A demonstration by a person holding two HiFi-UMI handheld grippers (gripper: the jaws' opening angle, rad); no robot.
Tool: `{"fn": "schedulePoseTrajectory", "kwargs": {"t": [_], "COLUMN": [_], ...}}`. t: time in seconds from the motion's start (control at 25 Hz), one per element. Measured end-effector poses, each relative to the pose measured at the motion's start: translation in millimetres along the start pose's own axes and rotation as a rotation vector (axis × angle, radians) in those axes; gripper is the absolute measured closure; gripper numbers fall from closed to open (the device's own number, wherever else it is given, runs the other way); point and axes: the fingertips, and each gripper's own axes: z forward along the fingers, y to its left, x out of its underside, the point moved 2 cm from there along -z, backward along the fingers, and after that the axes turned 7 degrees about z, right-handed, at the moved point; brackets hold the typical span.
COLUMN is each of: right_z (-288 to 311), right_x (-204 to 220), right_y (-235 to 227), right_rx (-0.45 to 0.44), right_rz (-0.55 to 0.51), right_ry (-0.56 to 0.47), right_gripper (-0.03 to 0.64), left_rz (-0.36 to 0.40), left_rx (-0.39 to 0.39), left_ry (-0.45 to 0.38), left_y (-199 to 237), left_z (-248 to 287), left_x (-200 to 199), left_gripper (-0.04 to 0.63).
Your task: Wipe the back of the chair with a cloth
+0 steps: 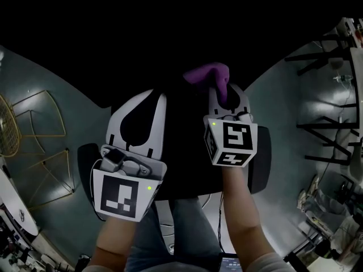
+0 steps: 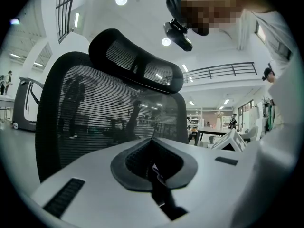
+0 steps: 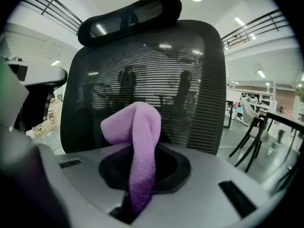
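Cloth (image 3: 135, 146), purple and folded into a loop, is pinched in the right gripper (image 1: 224, 95). It stands up out of the closed jaws, with its long axis running forward along them. The left gripper (image 2: 154, 167) has its jaws together with nothing between them, and it sits further back in the head view. The chair back (image 3: 180, 80), an upright black mesh panel, lies dead ahead of the cloth and fills the right gripper view. From the left gripper it stands off to the left and at an angle, so the right hand looks better placed to wipe. Whether the cloth is touching the mesh cannot be told. Above is the headrest (image 3: 130, 13). The head view shows the chair only as a dark mass, with the cloth (image 1: 210, 72) poking out past the jaws.
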Motion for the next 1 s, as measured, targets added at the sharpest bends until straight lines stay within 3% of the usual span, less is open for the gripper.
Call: {"fn": "schedulePoseTrajectory", "kwargs": {"t": [1.0], "right_z": [-31], "right_x": [11], "right_y": [-93], "right_rx": [0.181], "right_rz": [0.129], "right_ry": [-0.005], "right_gripper": [0.565], "left_rz": [0.004], "left_rx": [0.033], "left_ry": [-0.005], "left_y": [-21], "left_z": [7], "left_x": [-2], "left_gripper": [0.583]}}
